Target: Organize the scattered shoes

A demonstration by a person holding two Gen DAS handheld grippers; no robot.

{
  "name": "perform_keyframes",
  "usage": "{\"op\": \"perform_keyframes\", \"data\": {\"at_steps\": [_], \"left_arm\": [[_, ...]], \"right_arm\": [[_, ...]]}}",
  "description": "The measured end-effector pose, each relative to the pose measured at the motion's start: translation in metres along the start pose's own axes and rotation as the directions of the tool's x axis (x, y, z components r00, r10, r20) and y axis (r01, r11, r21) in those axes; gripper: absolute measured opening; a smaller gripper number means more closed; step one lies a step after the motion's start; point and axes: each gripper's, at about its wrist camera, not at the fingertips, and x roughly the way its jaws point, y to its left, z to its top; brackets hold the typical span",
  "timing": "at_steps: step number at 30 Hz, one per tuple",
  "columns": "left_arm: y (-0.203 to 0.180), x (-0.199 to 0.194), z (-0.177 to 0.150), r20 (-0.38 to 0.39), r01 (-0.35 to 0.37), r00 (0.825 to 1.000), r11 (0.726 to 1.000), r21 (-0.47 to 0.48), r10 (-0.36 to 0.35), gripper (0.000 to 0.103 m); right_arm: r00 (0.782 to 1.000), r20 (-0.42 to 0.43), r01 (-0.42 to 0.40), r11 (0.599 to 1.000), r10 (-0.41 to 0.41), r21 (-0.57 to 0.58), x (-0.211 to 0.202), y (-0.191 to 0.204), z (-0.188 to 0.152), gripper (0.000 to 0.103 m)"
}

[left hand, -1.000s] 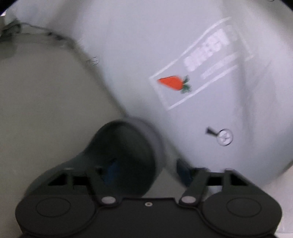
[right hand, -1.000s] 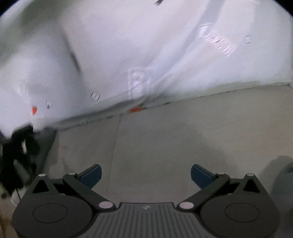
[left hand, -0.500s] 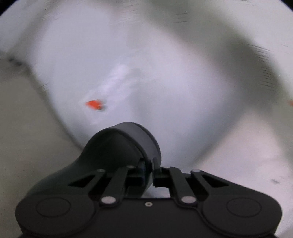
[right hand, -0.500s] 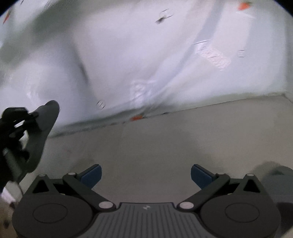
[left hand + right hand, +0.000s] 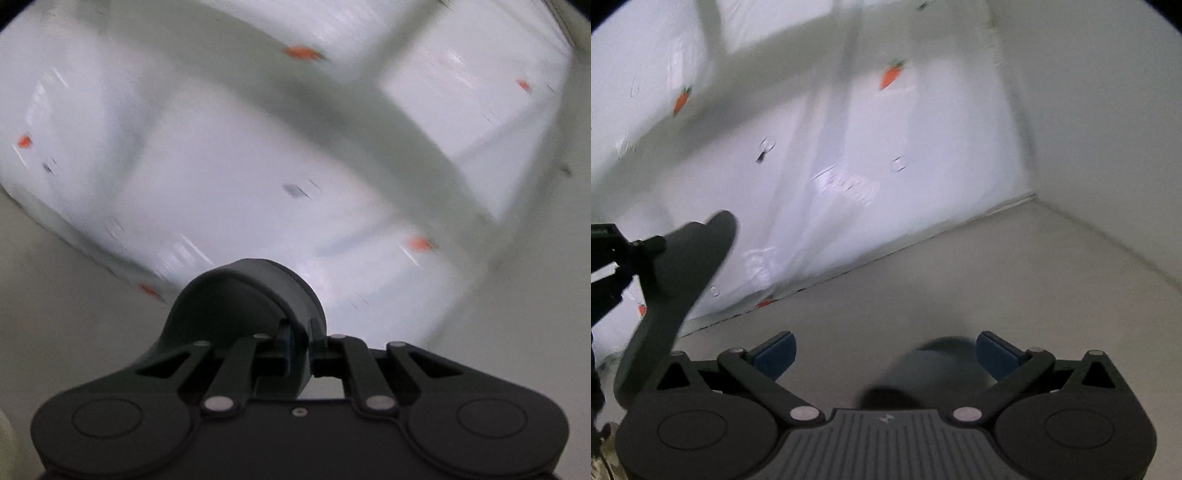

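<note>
a dark grey slipper (image 5: 240, 314) is held in the left gripper (image 5: 299, 343), whose jaws are closed narrowly on the rim of its upper. in the right wrist view the same slipper (image 5: 679, 295) is seen at the far left, lifted off the floor (image 5: 960, 280) and tilted with its sole turned toward the camera. behind it, a white cover (image 5: 820, 192) printed with small orange carrots (image 5: 891, 75) is stretched over a shelf frame, though much of it is blurred. the right gripper (image 5: 886, 352) is spread wide and nothing is held between its blue pads (image 5: 775, 350). a second dark slipper (image 5: 934, 373) is seen on the floor, just beyond the gripper's body and toward its right finger.
</note>
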Motion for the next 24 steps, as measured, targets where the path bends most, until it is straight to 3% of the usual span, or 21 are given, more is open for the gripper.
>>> {"op": "perform_keyframes", "data": {"at_steps": [5,10,14,17,24], "left_arm": [[-0.082,0.005,-0.081,-0.107,0.066,0.992,0.997,0.046,-0.061,0.010],[-0.131,0.026,-0.162,-0.187,0.016,0.982,0.994,0.110,0.005,0.010],[-0.139,0.049,-0.202,-0.232,-0.055,0.968,0.982,0.182,0.097,0.010],[-0.138,0.060,-0.221,-0.264,-0.089,0.955,0.981,0.175,0.134,0.009],[-0.145,0.075,-0.243,-0.285,-0.113,0.943,0.971,0.212,0.172,0.008]], "right_arm": [[1.000,0.003,0.017,1.000,-0.017,0.014,-0.035,-0.084,-0.006,0.103],[1.000,-0.021,0.016,1.000,-0.016,0.007,-0.044,-0.136,-0.012,0.103],[0.999,-0.041,0.023,1.000,-0.022,0.014,-0.049,-0.173,-0.013,0.103],[0.998,-0.063,0.013,1.000,-0.012,0.012,-0.049,-0.189,-0.015,0.103],[0.989,-0.144,-0.026,0.999,0.022,-0.030,-0.047,-0.214,-0.028,0.103]]}}
